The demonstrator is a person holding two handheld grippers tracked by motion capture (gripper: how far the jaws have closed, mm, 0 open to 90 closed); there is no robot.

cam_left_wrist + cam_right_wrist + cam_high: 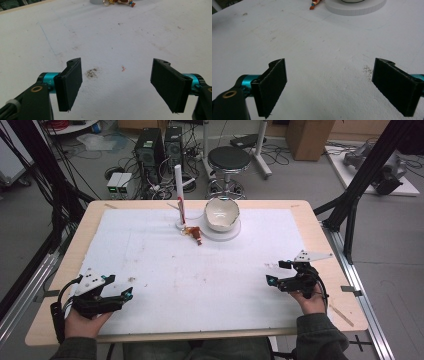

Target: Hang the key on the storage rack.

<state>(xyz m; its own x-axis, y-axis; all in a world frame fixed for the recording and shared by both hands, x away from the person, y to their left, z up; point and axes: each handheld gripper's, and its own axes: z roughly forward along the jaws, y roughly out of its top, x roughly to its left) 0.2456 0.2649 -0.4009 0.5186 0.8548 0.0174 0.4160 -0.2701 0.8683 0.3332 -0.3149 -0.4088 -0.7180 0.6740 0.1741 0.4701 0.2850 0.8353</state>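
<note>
A small brown and orange figure (pixel 195 234) lies on the white sheet (pixel 200 270) at the back middle, between a white post (pixel 179 190) on a round foot and a white bowl (pixel 221 214) tilted on a round white base (pixel 226 233). My left gripper (pixel 119 286) rests near the front left corner, open, nothing between its jaws. My right gripper (pixel 276 272) rests at the front right, open too and empty. The left gripper view has its gripper (pixel 120 85) over bare sheet, the figure (pixel 120 2) far ahead. The right gripper view has its gripper (pixel 334 87) likewise, with figure (pixel 315 3) and base (pixel 355 7) ahead.
The sheet covers most of a wooden table (pixel 320 227). Black frame struts (pixel 365 175) stand at the right and left. A black stool (pixel 228 160) and computer towers (pixel 150 150) stand on the floor beyond the far edge. Faint dirt specks (pixel 92 72) mark the sheet.
</note>
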